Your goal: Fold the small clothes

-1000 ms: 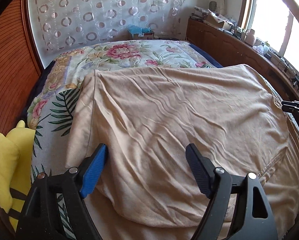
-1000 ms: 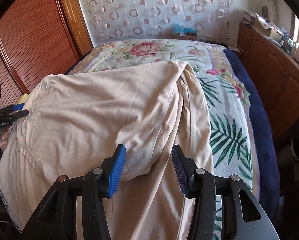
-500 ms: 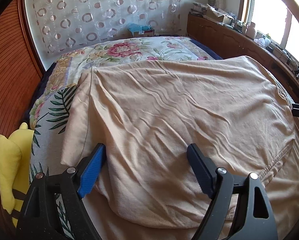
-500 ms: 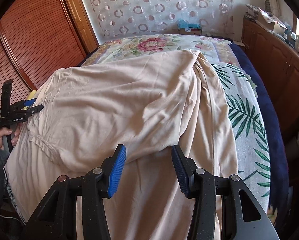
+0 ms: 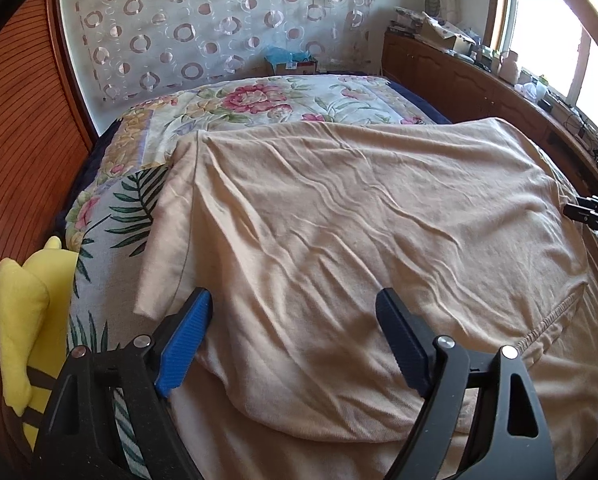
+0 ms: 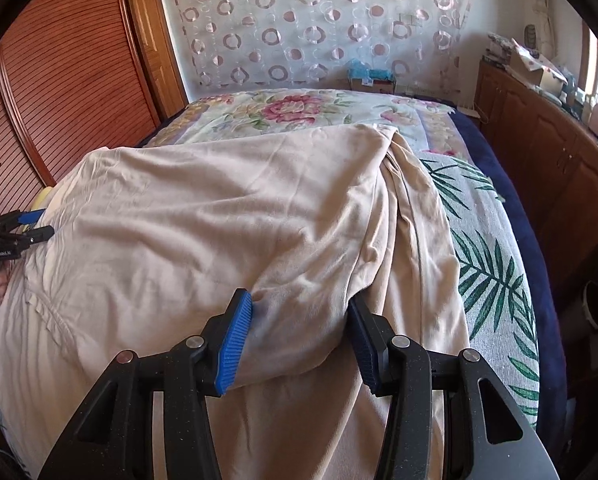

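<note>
My left gripper (image 5: 293,336) hangs over the near left part of the beige shirt (image 5: 359,240). Its jaws stand wide and the pads do not press on the cloth, so it holds nothing. The shirt lies spread on the bed (image 5: 259,100), with one layer already folded over another.

What could go wrong here? If I let my left gripper drop and drag, the soft cloth could bunch up and spoil the fold. The loose flap at the left edge could also slip off toward the yellow plush toy (image 5: 23,312).

My right gripper (image 6: 299,336) has a fat, puffy lump of the shirt (image 6: 219,220) between its blue pads (image 6: 235,340). The pads seem to touch the lump on both sides, so I think it is gripped. If I pull too hard, the whole shirt could slide across the bed cover. If the lump slips out, the fold falls open.

The shirt is soft, thin and wrinkly, with a stitched hem. The bed cover looks rougher, with flowers and green leaves. The pads are ribbed.
</note>
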The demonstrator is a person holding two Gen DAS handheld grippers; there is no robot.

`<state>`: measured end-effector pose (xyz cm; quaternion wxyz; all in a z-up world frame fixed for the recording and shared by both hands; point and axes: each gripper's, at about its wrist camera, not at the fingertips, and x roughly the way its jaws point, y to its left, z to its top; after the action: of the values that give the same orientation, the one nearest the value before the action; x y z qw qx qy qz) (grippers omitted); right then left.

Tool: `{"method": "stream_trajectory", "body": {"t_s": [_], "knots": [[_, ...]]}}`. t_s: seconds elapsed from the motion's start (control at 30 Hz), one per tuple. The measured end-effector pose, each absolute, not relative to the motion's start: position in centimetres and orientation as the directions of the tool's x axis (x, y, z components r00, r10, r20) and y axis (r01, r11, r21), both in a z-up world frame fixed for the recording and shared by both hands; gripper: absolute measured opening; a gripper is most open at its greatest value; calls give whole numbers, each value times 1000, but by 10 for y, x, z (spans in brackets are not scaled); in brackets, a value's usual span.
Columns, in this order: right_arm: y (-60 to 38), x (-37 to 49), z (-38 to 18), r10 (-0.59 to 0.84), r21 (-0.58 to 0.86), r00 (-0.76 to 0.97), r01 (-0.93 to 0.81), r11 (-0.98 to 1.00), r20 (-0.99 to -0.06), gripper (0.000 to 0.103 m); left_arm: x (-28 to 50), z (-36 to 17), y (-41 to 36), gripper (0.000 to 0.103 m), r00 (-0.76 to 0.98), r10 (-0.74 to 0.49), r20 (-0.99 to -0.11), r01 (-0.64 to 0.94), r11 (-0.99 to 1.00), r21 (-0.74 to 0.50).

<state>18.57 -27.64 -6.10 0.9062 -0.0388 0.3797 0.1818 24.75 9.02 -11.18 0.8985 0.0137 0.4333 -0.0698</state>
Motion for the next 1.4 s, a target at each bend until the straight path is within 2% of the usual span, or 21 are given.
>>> {"method": "stream_trajectory", "body": {"t_s": [0.13,0.23,0.3,0.33,0.4,0.47,0.63,0.7,0.8,0.87,0.93,1.03,1.4], "knots": [[-276,185,-64,305,73,644,-361,930,-702,50,225,-101,106,84,636,-129,-761,85,992,-97],[-276,184,-64,298,62,645,-362,930,-704,50,212,-104,109,72,622,-80,-779,55,997,-58],[-276,184,-63,295,57,645,-363,930,-705,50,205,-108,112,60,611,-58,-789,29,998,-50],[-276,184,-63,294,56,646,-363,930,-705,50,202,-109,112,57,608,-63,-792,24,998,-61],[-279,184,-60,295,54,645,-365,929,-705,50,199,-113,115,43,597,-97,-796,25,994,-102],[-279,185,-60,296,55,644,-366,929,-705,50,200,-114,113,38,597,-87,-798,17,995,-95],[-279,184,-59,296,55,645,-366,929,-704,50,210,-111,110,36,592,-101,-800,32,994,-102],[-282,184,-58,309,76,642,-364,928,-701,50,216,-111,107,18,589,-112,-800,45,993,-106],[-284,187,-58,315,93,638,-356,930,-703,46,223,-110,103,6,590,-96,-802,67,995,-70],[-285,188,-58,304,80,639,-356,931,-706,20,224,-108,103,4,597,-93,-797,66,996,-67],[-286,190,-57,334,109,627,-370,923,-704,9,220,-100,101,4,616,-90,-783,74,996,-56],[-288,188,-48,349,114,637,-380,918,-687,7,210,-83,102,4,666,-104,-739,70,995,-78],[-310,130,10,387,87,753,-406,910,-532,6,152,-26,100,3,780,-104,-617,60,994,-91]]}}
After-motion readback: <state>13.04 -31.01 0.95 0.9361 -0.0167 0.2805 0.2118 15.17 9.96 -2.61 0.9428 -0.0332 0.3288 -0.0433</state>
